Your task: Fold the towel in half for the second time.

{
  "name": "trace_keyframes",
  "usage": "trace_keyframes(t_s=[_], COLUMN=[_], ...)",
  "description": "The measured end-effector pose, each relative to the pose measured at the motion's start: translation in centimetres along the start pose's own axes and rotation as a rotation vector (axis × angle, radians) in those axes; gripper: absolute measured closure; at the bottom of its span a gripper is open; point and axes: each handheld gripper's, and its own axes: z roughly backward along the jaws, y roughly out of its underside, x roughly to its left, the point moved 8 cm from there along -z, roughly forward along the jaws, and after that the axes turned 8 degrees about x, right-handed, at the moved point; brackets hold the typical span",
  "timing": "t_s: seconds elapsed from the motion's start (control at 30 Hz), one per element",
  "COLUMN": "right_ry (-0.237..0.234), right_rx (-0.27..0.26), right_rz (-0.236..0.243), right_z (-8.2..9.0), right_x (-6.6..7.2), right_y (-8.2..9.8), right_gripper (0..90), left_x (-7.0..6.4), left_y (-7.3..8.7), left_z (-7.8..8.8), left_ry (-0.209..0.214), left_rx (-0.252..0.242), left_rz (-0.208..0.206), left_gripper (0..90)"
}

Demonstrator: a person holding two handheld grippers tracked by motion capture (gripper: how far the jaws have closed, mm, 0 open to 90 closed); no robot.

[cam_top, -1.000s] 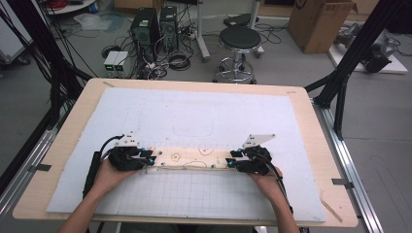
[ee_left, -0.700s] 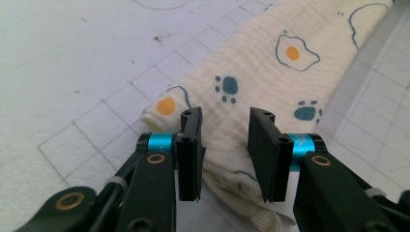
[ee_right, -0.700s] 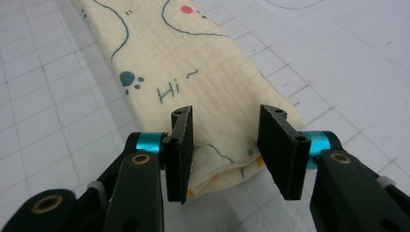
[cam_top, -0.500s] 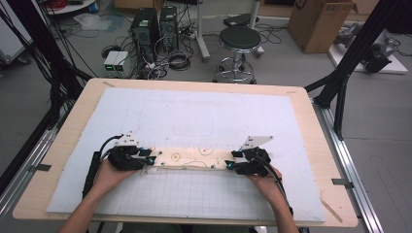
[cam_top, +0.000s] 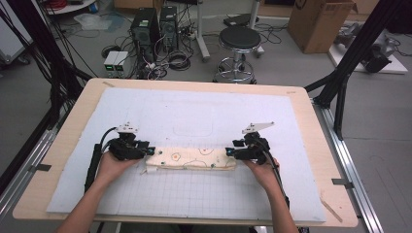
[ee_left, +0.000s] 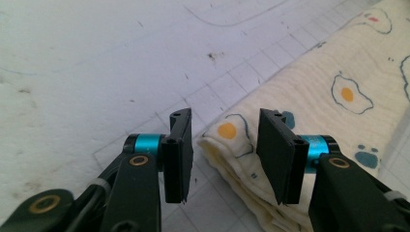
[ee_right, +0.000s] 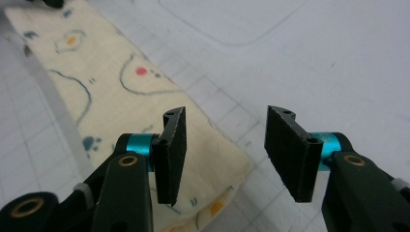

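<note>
Overhead, I see a wooden table (cam_top: 58,145) covered by a white gridded mat (cam_top: 194,116), standing on a grey floor with computer towers (cam_top: 154,26), a tangle of cables (cam_top: 170,60), a black stool (cam_top: 239,41) and a cardboard box (cam_top: 318,22) beyond its far edge, and black frame posts (cam_top: 340,82) at the sides. Nothing stands between my tools and the work: the folded cloth (cam_top: 192,158), cream with egg prints, lies as a long strip across the near middle of the mat, with my left gripper (cam_top: 148,151) at its left end and my right gripper (cam_top: 231,153) at its right end. Moving to the left gripper view, the jaws have just been opening and now stand apart; the folded corner of the cloth (ee_left: 309,111) lies on the mat between and just beyond them, and neither pad (ee_left: 176,154) presses on it. Over in the right gripper view, the jaws also stand apart after widening a moment ago; the cloth (ee_right: 121,92) end lies under the left-hand pad (ee_right: 171,154) and reaches partway into the gap, while bare mat (ee_right: 309,58) shows under the other pad, so nothing is clamped
</note>
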Motion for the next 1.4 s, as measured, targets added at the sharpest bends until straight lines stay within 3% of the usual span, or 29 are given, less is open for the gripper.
trace_keyframes(t_s=[0.27,0.37,0.57,0.9,1.0,1.2,1.4], right_ry=[-0.053,-0.07,-0.089,-0.05,-0.033,0.014,0.035], right_rx=[0.068,0.074,0.083,0.067,0.054,0.049,0.034], right_rz=[-0.036,-0.045,-0.017,-0.007,-0.015,-0.014,-0.058], right_z=[-1.0,-1.1,-1.0,-0.2,-0.1,-0.3,-1.1], right_x=[-0.2,-0.1,0.3,0.0,-0.3,-1.3,-2.8], right_y=[0.8,0.9,0.9,-0.5,-1.2,-2.4,-3.0], right_gripper=[63.7,70.0,80.9,82.4,82.5,82.5,82.4], left_x=[0.1,0.0,-0.2,0.5,0.8,1.6,2.5], left_y=[0.3,0.3,0.1,-1.1,-2.0,-3.1,-3.7], left_z=[-0.3,-0.4,-0.3,0.2,0.4,-0.1,-1.0], left_ry=[0.052,0.05,0.034,-0.03,-0.055,-0.093,-0.133], left_rx=[0.034,0.035,0.026,-0.015,-0.054,-0.048,-0.082], left_rz=[0.032,0.028,0.01,0.013,0.019,0.034,0.062], left_gripper=[62.8,68.4,78.5,81.6,81.6,81.4,81.0])
